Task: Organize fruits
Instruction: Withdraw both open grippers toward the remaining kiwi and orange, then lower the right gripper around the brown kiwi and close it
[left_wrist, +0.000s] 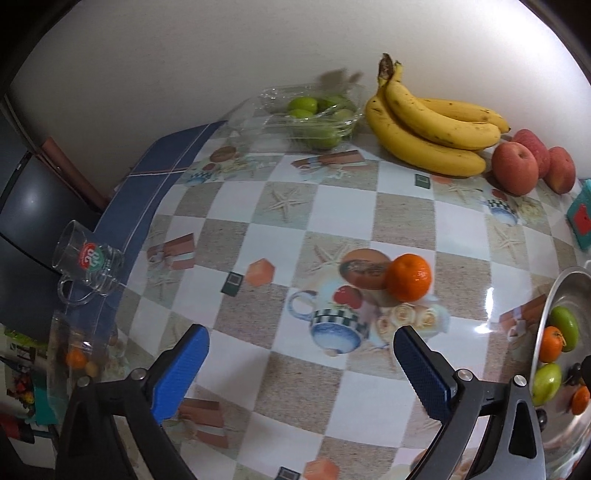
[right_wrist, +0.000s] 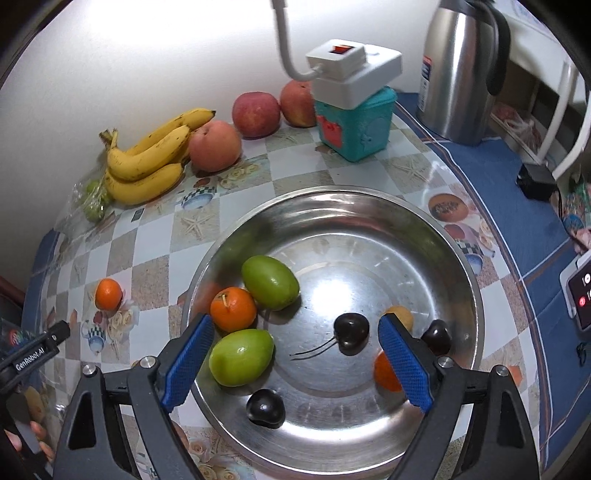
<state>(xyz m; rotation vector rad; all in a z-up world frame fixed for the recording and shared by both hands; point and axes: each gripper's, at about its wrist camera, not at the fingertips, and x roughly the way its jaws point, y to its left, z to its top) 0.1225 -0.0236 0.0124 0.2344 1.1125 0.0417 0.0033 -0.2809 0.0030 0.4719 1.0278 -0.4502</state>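
Several fruits already in round steel bowl (right_wrist: 369, 199), small orange tangerine (left_wrist: 409, 277) left mid-frame, both grippers spread empty.

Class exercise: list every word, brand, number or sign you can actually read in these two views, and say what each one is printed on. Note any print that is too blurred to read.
"GenRobot.AI": white lettering on the black body of the left hand-held gripper, seen at the edge of the right wrist view.
Red and green round logo on the glass mug: too blurred to read.
Label on the steel thermos: too small to read.
Display of the white device: only lit dots, unreadable.
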